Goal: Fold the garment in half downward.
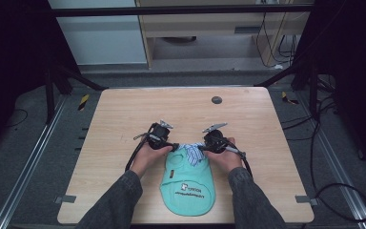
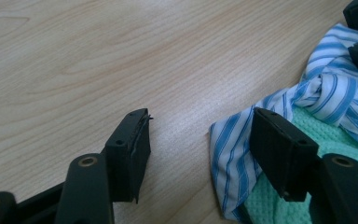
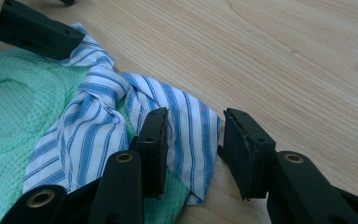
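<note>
Striped collar [image 3: 186, 126], both hand-held grippers agape

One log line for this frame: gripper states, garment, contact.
left gripper: open, straddling striped collar tip | right gripper: open, straddling other tip | green garment: flat on table, striped collar knotted | nothing gripped

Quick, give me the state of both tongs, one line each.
Left tongs: open, straddling the edge of the striped collar, gripping nothing.
Right tongs: open, straddling the collar's other tip, gripping nothing.
</note>
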The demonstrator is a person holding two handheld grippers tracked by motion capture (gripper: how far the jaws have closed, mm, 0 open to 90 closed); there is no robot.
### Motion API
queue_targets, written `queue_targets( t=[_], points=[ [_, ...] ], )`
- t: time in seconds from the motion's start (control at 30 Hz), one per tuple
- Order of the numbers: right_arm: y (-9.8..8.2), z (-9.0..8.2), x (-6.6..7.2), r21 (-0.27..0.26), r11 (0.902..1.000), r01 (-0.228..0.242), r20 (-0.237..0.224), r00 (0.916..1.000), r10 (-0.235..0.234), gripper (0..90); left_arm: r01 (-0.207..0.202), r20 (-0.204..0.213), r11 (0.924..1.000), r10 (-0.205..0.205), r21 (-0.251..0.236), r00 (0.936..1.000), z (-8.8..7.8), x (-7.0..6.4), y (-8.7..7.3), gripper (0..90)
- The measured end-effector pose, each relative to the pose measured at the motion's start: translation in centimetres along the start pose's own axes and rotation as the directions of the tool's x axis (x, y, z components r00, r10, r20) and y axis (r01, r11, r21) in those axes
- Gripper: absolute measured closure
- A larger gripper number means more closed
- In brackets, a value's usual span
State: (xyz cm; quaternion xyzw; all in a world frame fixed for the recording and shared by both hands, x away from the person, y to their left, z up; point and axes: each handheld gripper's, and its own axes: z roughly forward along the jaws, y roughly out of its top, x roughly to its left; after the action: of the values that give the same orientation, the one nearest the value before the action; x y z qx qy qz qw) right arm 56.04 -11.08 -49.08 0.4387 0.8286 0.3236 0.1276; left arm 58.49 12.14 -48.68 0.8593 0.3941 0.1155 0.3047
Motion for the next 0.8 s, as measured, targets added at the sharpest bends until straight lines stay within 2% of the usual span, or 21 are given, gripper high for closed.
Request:
queue_targets(
  t=[0.1,0.2,0.23,0.27,0.3,0.37,0.57,0.7,0.8],
  points=[
    [0.0,0.0,0.0,-0.003,0.9999,0.013,0.004,0.9999,-0.013,59.4,-0.010,0.004,0.9999,0.010,0.000,0.9999,-0.1,-0.2,0.0,41.0],
    [0.1,0.0,0.2,0.007,0.9994,0.033,-0.001,0.9995,-0.033,64.6,-0.027,0.029,0.9996,0.027,-0.009,0.9992,-0.2,-0.6,-0.2,52.8],
    [0.1,0.0,0.4,0.018,0.9992,0.035,-0.008,0.9993,-0.035,69.1,-0.033,0.050,0.9993,0.034,-0.014,0.9982,-0.3,-0.8,-0.4,61.2],
    [0.1,0.0,0.4,0.018,0.9992,0.035,-0.008,0.9993,-0.035,69.1,-0.033,0.050,0.9993,0.034,-0.014,0.9982,-0.3,-0.8,-0.4,65.1],
    [0.2,-0.1,0.4,0.023,0.9991,0.035,-0.015,0.9993,-0.035,71.5,-0.033,0.065,0.9994,0.034,-0.014,0.9973,-0.3,-0.9,-0.4,65.1],
    [0.3,-0.1,0.5,0.036,0.9983,0.047,-0.029,0.9985,-0.046,77.3,-0.041,0.077,0.9991,0.042,-0.010,0.9962,-0.4,-1.0,-0.4,72.0],
    [0.5,-0.2,0.9,0.051,0.9960,0.073,-0.037,0.9968,-0.071,83.3,-0.070,0.080,0.9975,0.070,-0.002,0.9943,-0.7,-1.4,-0.4,82.6],
    [0.7,-0.9,1.1,0.039,0.9934,0.108,-0.031,0.9938,-0.107,83.5,-0.088,0.080,0.9961,0.088,-0.001,0.9929,-1.3,-1.5,-0.3,84.7],
    [1.0,-1.7,1.3,0.016,0.9921,0.124,-0.034,0.9918,-0.123,83.5,-0.093,0.075,0.9953,0.095,-0.025,0.9926,-2.0,-1.6,-0.1,85.0]
  ],
)
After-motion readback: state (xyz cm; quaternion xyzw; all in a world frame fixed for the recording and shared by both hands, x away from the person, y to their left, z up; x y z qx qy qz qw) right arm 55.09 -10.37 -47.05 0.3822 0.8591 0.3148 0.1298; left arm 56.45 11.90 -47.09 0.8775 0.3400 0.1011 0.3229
